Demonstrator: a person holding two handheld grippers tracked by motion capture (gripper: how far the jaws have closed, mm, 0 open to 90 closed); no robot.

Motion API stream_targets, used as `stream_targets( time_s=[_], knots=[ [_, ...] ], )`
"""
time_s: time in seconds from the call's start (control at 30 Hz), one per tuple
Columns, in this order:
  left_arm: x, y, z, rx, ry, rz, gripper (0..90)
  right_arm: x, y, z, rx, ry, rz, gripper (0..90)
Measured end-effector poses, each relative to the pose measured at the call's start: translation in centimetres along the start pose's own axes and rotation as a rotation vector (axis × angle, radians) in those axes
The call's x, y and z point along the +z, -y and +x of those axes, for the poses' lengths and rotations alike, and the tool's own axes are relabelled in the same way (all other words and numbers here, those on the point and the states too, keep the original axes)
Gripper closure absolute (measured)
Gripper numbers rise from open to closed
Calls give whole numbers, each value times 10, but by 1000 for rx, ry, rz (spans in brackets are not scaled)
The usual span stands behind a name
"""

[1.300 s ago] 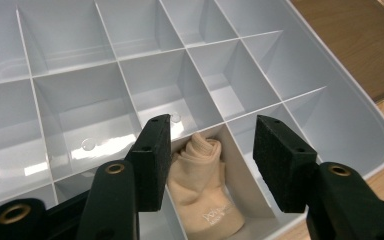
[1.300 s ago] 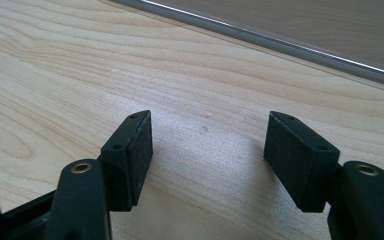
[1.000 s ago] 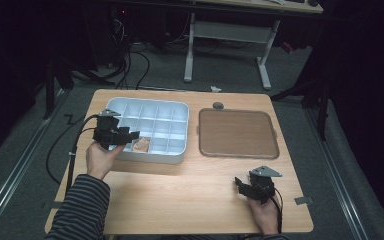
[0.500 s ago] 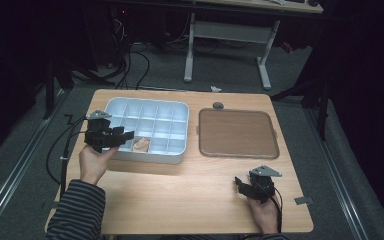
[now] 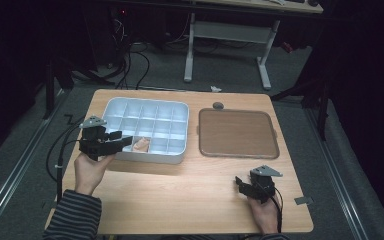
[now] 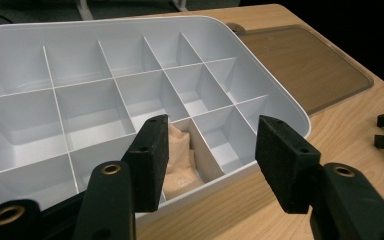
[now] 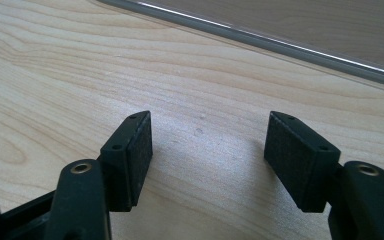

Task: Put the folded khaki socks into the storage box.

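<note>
My left gripper [image 6: 207, 160] hangs with jaws released just off the white tray [image 5: 111, 106], whose near-row compartment holds the beige cloth [image 6: 180, 162], while my right gripper [image 7: 207, 160], jaws apart and empty, rests idle on the table [image 5: 180, 195].

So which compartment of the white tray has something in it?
The front-row compartment nearest the left gripper: it holds a beige cloth-like item.
</note>
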State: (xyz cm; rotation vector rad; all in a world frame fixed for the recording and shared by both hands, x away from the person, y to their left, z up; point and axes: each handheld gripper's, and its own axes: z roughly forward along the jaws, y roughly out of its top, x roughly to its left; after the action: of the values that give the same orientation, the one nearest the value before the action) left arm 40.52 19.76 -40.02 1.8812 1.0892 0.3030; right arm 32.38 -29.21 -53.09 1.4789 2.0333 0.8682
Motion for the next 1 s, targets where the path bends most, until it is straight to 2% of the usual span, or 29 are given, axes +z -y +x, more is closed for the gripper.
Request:
stream_targets(
  time_s=[0.13,0.3,0.47,1.0],
  knots=[
    [-5,2,-3,7,7,-12,479,0,0,0,-1,1,0,359],
    [-10,7,-7,-6,24,-31,479,0,0,0,0,0,0,360],
    [-11,13,-10,-4,23,-27,480,0,0,0,-1,1,0,359],
    [-14,37,-17,-34,45,-31,476,0,0,0,-1,2,0,359]
  ],
)
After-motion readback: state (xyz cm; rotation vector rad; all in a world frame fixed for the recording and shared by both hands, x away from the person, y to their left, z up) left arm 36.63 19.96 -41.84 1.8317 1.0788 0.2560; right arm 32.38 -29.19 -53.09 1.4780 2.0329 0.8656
